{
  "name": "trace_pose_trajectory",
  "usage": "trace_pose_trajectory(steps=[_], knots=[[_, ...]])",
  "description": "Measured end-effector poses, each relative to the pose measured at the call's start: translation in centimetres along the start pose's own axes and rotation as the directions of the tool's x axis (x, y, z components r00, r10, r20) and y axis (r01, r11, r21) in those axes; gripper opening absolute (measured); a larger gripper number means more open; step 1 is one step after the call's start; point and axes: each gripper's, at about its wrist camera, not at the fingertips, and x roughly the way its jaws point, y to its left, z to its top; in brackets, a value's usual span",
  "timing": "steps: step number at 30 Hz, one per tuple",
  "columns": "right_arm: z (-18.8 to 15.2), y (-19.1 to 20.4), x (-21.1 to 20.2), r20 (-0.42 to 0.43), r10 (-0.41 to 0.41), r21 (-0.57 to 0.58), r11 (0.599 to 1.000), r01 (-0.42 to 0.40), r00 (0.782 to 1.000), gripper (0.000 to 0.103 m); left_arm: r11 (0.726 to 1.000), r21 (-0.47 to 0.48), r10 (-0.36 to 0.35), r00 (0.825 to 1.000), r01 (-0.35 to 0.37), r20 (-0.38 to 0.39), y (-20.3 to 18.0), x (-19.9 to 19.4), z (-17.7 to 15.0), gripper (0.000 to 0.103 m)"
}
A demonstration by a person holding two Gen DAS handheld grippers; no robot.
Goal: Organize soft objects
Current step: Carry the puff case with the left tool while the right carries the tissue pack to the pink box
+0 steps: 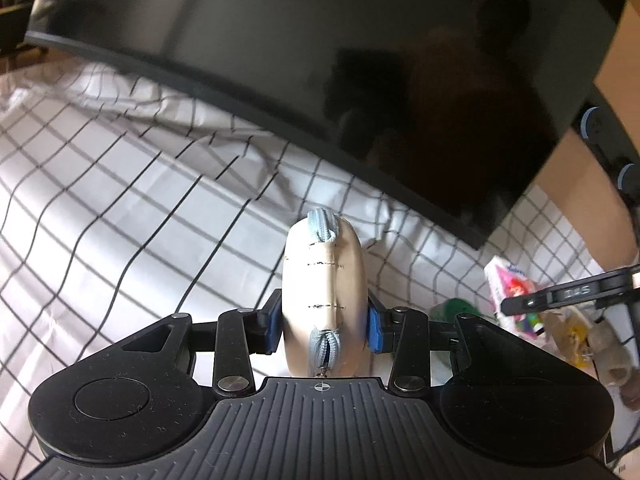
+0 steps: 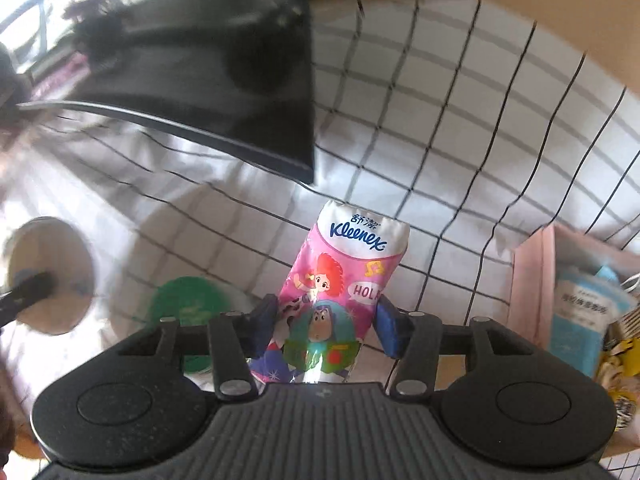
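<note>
The left hand-held gripper (image 1: 323, 322) has a round cream pouch (image 1: 324, 300) clamped edge-on between its blue pads (image 1: 376, 326), one pad on each flat side. You can see the pale blue zipper (image 1: 320, 226) running over the top of the pouch and down its near edge, with a stitched cream tab across the middle. It hangs above the white checked cloth (image 1: 120, 208) that covers the desk, and a large dark screen (image 1: 360, 60) leans across the background, showing a dim reflection of a person.

Over on the right, the right hand-held gripper (image 2: 326, 322) is closed on a pink Kleenex tissue pack (image 2: 340, 288). The pack stands upright between the fingers, white top and logo pointing away from the camera, cartoon figures printed down its front, and the blue pads (image 2: 388, 328) press in on its lower half. It is lifted clear of the checked cloth (image 2: 460, 140).

Below and to the left of that pack, a green round object (image 2: 188, 304) lies on the cloth, partly hidden behind the gripper body. Further left the cream pouch (image 2: 52, 276) shows up again, blurred, with a dark finger across it. At the right edge sits a pink box (image 2: 532, 280) with a light blue packet (image 2: 580, 320) inside, and something yellow beside it that's too blurred to make out.

From the left camera, the tissue pack (image 1: 508, 280) appears at the far right, with the tip of the other gripper's black finger (image 1: 560, 294) in front of it.
</note>
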Motion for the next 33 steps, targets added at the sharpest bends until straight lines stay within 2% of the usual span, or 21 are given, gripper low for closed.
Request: trace_pose_trajectory(steps=[4, 9, 13, 19, 24, 33], knots=[[-0.2, 0.9, -4.6, 0.081, 0.047, -0.057, 0.997, -0.042, 0.996, 0.051, 0.999, 0.027, -0.032, 0.999, 0.031, 0.038, -1.2, -1.8, 1.5, 0.044], [-0.8, 1.5, -9.4, 0.161, 0.075, -0.108, 0.992, -0.058, 0.984, 0.051, 0.997, 0.047, -0.065, 0.996, 0.062, 0.062, -2.6, -2.8, 3.1, 0.044], [-2.0, 0.9, -11.3, 0.186, 0.042, -0.109, 0.994, -0.022, 0.982, 0.051, 0.991, 0.067, -0.116, 0.992, 0.113, 0.042, -4.5, -1.9, 3.8, 0.044], [-4.7, -1.3, -13.3, 0.201, 0.002, -0.131, 0.991, 0.025, 0.980, 0.051, 0.982, 0.067, -0.177, 0.984, 0.176, 0.013, -7.9, -0.4, 3.1, 0.044], [-7.0, -4.9, -16.0, 0.261, 0.004, -0.135, 0.990, 0.032, 0.965, 0.051, 0.973, 0.039, -0.226, 0.974, 0.227, -0.015, -11.9, -0.1, 2.3, 0.044], [-11.9, -14.5, -19.5, 0.362, -0.022, -0.092, 0.994, 0.059, 0.932, 0.051, 0.953, 0.064, -0.291, 0.955, 0.295, -0.062, -23.9, 2.0, -0.2, 0.044]])
